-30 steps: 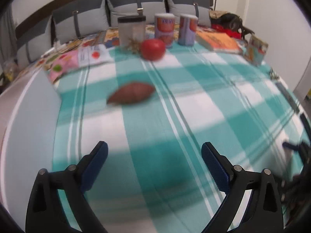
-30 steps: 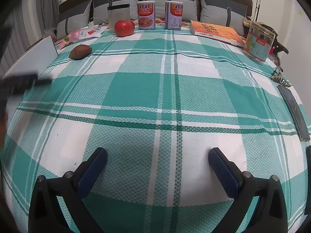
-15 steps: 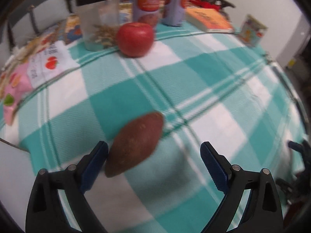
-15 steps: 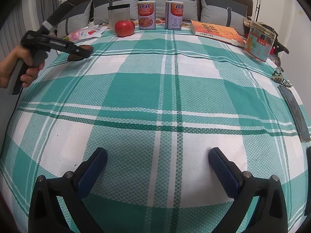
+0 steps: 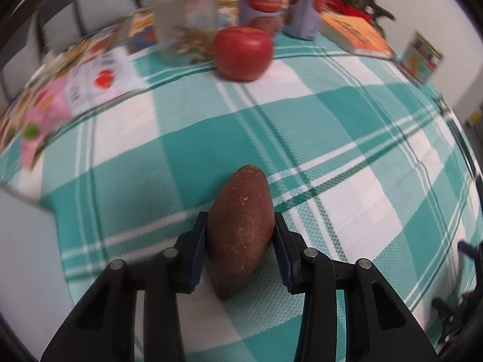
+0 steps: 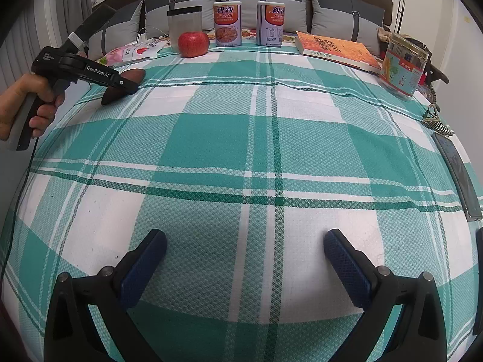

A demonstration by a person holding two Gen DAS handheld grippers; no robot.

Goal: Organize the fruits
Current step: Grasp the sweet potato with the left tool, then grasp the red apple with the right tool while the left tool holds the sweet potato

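Note:
A brown sweet potato lies on the green-and-white checked cloth, and my left gripper is shut on its sides, both blue pads touching it. In the right wrist view the left gripper shows at the far left, with the sweet potato in its jaws. A red apple sits further back; it also shows in the right wrist view. My right gripper is open and empty over the near part of the cloth.
Behind the apple stand a clear jar and two tall cans. An orange book and a labelled jar are at the back right. Snack packets lie back left. Keys and a dark flat object lie along the right edge.
My left gripper moved forward onto the sweet potato and shut on it. The right gripper has not moved.

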